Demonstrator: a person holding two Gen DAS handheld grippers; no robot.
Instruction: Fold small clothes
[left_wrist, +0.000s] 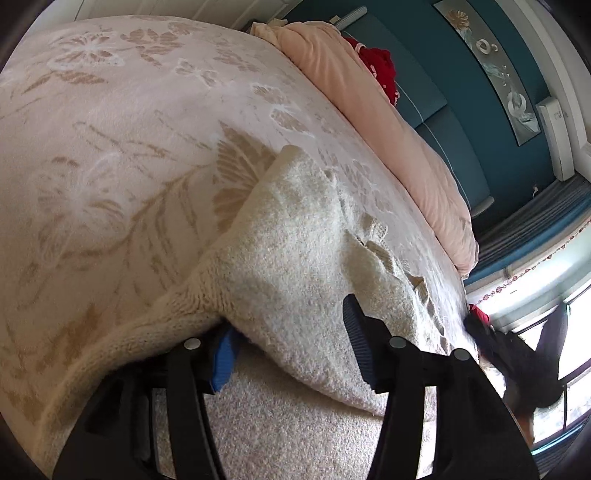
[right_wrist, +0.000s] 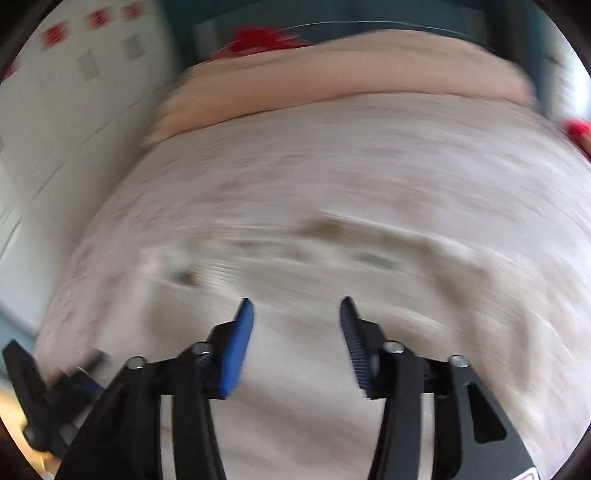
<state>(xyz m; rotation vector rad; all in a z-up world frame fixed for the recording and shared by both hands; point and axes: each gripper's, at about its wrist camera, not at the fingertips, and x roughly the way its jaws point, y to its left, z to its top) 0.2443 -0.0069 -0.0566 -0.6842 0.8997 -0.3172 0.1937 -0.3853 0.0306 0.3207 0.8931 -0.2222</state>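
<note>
A cream fuzzy knit garment (left_wrist: 295, 221) lies on the floral bedspread (left_wrist: 110, 129), one side turned over in a thick fold. My left gripper (left_wrist: 290, 321) straddles that fold low in the left wrist view. Its blue left pad (left_wrist: 223, 363) is tucked under the fold's edge and its right pad (left_wrist: 356, 332) rests over the cloth; the jaws stand wide and do not pinch. In the heavily blurred right wrist view my right gripper (right_wrist: 295, 301) is open and empty above the pale cloth (right_wrist: 332, 258). The left gripper (right_wrist: 55, 387) shows dark at its lower left.
A rolled pink duvet (left_wrist: 369, 92) lies along the far side of the bed, a red item (left_wrist: 380, 66) behind it against a teal headboard (left_wrist: 461, 92). A bright window (left_wrist: 546, 314) is at the right. White cupboard doors (right_wrist: 55, 110) stand left of the bed.
</note>
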